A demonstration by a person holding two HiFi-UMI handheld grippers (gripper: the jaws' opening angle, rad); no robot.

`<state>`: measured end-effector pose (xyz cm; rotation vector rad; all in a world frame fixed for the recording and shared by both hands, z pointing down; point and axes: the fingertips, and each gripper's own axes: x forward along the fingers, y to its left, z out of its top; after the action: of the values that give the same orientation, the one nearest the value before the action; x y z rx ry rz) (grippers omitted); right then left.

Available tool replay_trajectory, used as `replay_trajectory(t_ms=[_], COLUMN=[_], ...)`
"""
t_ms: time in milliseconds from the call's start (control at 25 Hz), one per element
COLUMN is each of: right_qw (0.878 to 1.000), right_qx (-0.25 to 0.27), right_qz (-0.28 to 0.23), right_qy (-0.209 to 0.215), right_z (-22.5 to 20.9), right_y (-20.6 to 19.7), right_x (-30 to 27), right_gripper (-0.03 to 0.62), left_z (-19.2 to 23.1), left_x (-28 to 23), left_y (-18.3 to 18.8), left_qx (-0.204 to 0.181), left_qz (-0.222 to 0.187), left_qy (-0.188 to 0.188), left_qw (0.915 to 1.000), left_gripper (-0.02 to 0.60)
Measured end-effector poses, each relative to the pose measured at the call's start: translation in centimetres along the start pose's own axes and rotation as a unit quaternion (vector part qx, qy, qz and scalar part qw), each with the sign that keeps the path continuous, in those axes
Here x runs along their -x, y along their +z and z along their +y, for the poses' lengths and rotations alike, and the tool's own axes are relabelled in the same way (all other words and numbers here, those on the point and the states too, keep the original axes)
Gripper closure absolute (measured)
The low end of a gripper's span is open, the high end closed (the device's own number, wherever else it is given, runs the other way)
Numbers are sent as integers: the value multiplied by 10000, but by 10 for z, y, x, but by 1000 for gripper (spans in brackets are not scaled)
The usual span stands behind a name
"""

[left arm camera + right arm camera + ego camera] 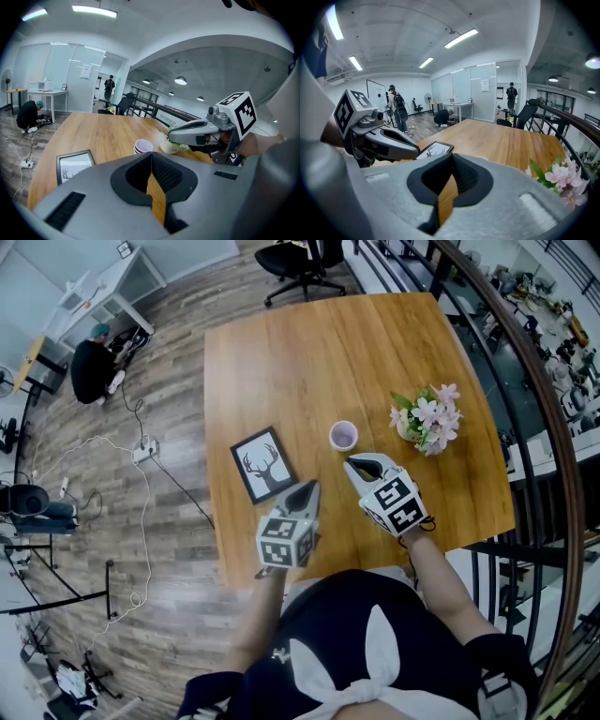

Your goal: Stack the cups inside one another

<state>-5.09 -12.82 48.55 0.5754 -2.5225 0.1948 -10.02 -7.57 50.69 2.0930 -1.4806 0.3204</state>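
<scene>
A stack of cups (343,435) stands on the wooden table (309,352); its top cup is white with a pale purple inside. In the left gripper view the cups (143,146) show red and blue rims nested under the white one. My left gripper (307,488) hovers near the table's front edge, shut and empty, below and left of the cups. My right gripper (359,464) is just in front of the cups, shut with nothing in it. The jaws meet at the tip in both the left gripper (151,154) view and the right gripper (452,155) view. In the right gripper view my own jaws hide the cups.
A framed deer picture (263,465) lies flat to the left of the cups. A pot of pink flowers (427,420) stands to their right. A railing (525,381) runs along the table's right side. An office chair (298,263) is at the far end.
</scene>
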Motion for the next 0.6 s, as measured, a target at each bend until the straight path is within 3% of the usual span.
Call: replay_trajectory(t_ms=[600], right_qw=[9999], right_qx=[65], right_qz=[82], right_qy=[-26], right_z=[4], right_y=[-7], right_x=[4], right_gripper=[597], left_z=[-6], left_x=[3], left_y=[-2], left_qx=[-14], left_qz=[24], left_qy=[-54], left_qw=[10000], left_gripper=[563])
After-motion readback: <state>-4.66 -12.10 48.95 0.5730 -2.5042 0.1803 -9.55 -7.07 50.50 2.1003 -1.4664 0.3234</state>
